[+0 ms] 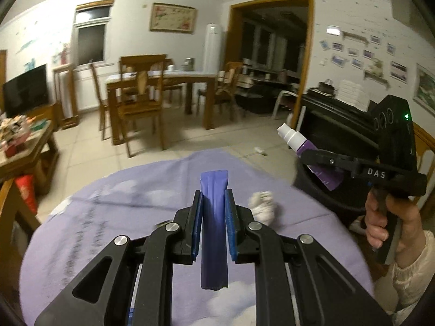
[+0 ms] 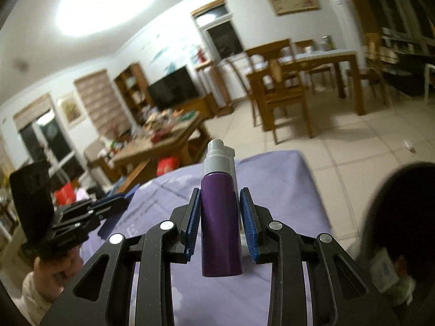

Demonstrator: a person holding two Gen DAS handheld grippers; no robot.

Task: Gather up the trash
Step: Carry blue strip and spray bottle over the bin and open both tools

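Over the tabletop (image 1: 114, 206) with its lilac cloth, in a tiled room with a wooden dining table (image 1: 163, 81) and chairs, you hold two grippers. Your left gripper (image 1: 213, 206) is clamped on one flat blue-violet strip (image 1: 213, 217); your right gripper (image 2: 220, 212) is clamped on one purple spray bottle (image 2: 220, 225). One crumpled white wad (image 1: 263, 206) lies on the cloth. A dark bin (image 2: 402, 217) at the right is blurred and cut off.

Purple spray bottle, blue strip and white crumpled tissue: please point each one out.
Purple spray bottle (image 2: 221, 225), right wrist view, on its body.
Blue strip (image 1: 214, 217), left wrist view, on its middle.
White crumpled tissue (image 1: 263, 206), left wrist view, on its centre.
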